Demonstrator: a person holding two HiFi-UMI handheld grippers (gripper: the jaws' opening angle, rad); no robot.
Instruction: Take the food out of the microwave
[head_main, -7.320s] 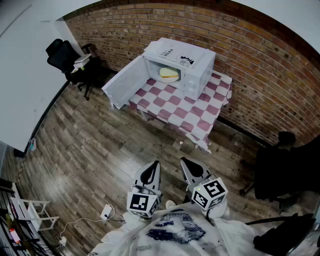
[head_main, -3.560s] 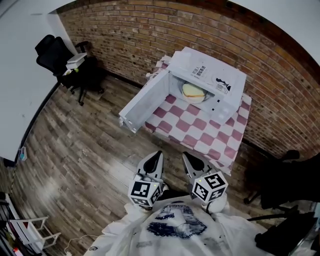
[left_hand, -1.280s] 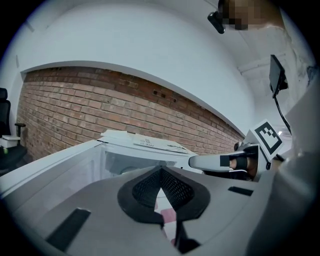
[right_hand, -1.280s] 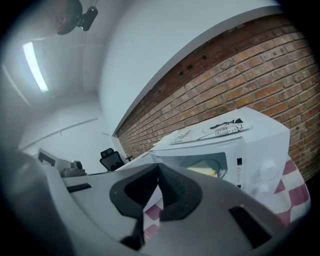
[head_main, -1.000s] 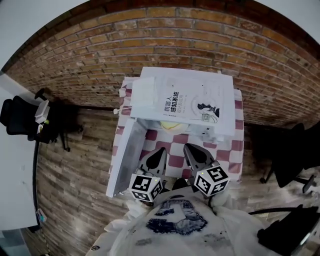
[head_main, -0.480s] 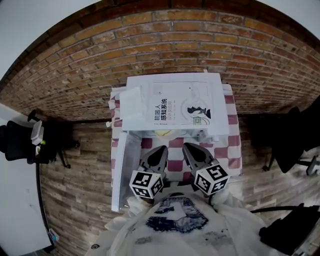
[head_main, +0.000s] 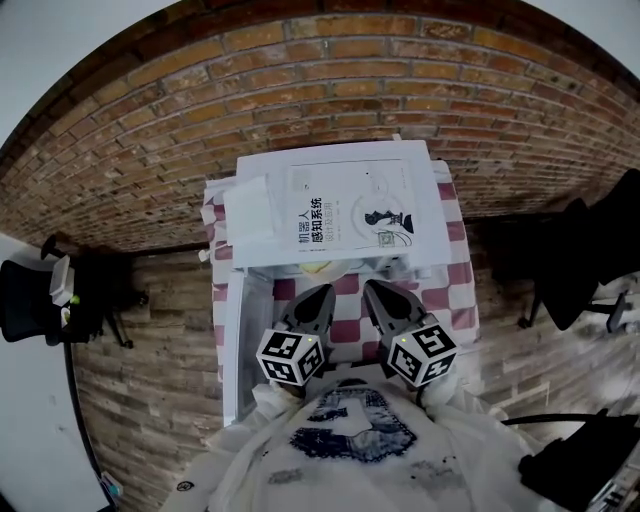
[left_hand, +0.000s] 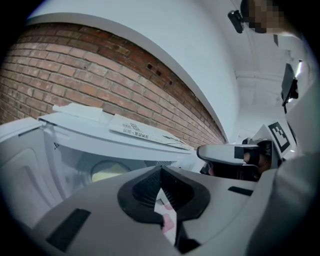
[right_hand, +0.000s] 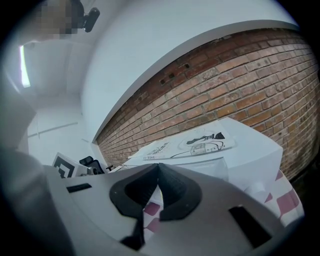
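Observation:
The white microwave (head_main: 340, 205) stands on a red-and-white checked table, with its door (head_main: 228, 340) swung open to the left. Inside, the pale yellow food (left_hand: 107, 172) lies on a round plate; in the head view only a sliver of the food (head_main: 318, 267) shows under the microwave's top edge. My left gripper (head_main: 322, 292) is shut and empty, with its tip just in front of the opening and short of the food. My right gripper (head_main: 372, 290) hangs beside it in front of the microwave, also shut with nothing in it.
A brick wall (head_main: 330, 90) runs right behind the microwave. The checked cloth (head_main: 455, 290) shows to the right of my grippers. A paper sheet (head_main: 355, 210) with print lies on the microwave's top. Black office chairs (head_main: 40, 300) stand at the far left and far right on the wooden floor.
The microwave has come nearer and more square in the head view. Both grippers have edged toward its opening, the left one more. Both stay shut.

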